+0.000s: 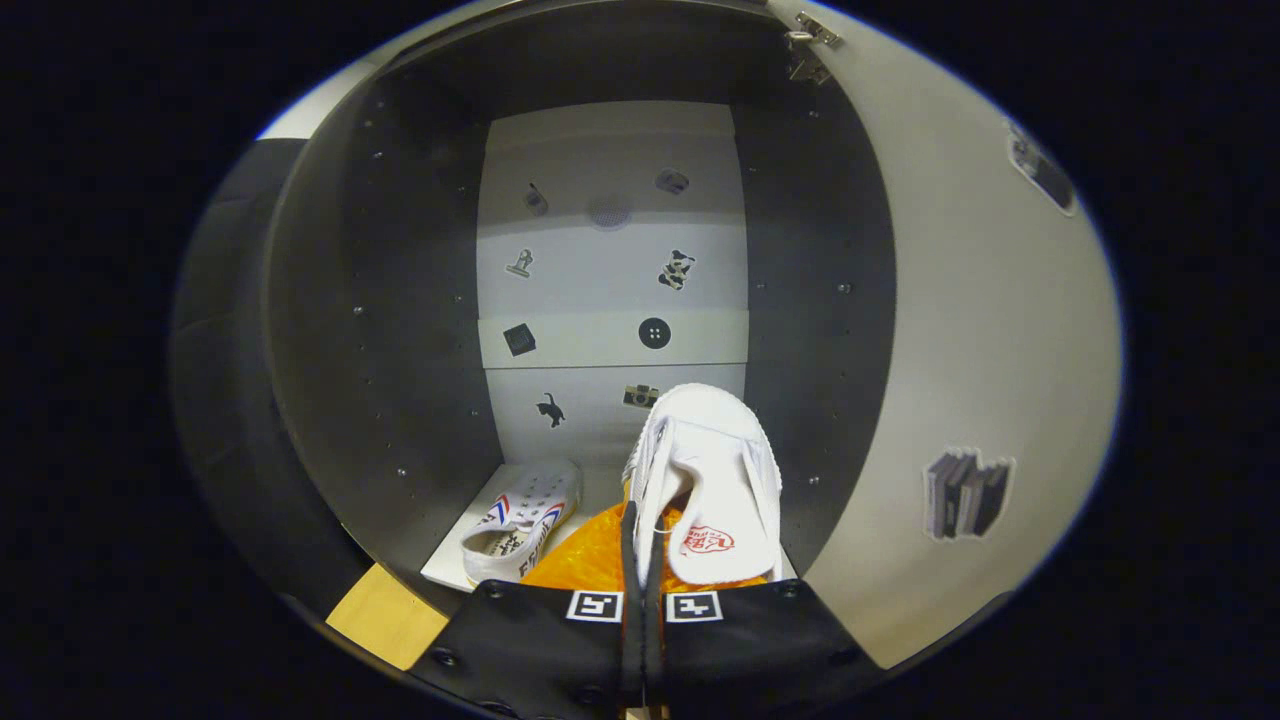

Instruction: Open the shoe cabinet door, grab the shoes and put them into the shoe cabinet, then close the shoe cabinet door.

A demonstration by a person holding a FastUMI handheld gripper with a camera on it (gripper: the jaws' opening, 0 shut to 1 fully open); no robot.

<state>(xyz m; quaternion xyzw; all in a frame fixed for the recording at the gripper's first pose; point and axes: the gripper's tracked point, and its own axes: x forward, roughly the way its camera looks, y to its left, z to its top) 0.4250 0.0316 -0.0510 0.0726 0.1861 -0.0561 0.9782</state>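
The shoe cabinet [400,330] stands open straight ahead, its dark side walls framing a pale back panel dotted with small stickers. Its door [980,340] is swung out to the right of the fingers. A white sneaker [715,480] hangs toe-forward just ahead of my gripper [643,570], whose fingers are closed on the shoe's side wall. It is held above the cabinet's white floor [450,560]. A second white sneaker [525,515] with red and blue stripes lies on that floor, left of the fingers. Something orange [590,555] shows between the two shoes.
A hinge [812,35] sits at the door's upper inner edge. A books sticker [965,492] marks the door's inner face. A light wooden patch [385,615] lies in front of the cabinet's left lower corner.
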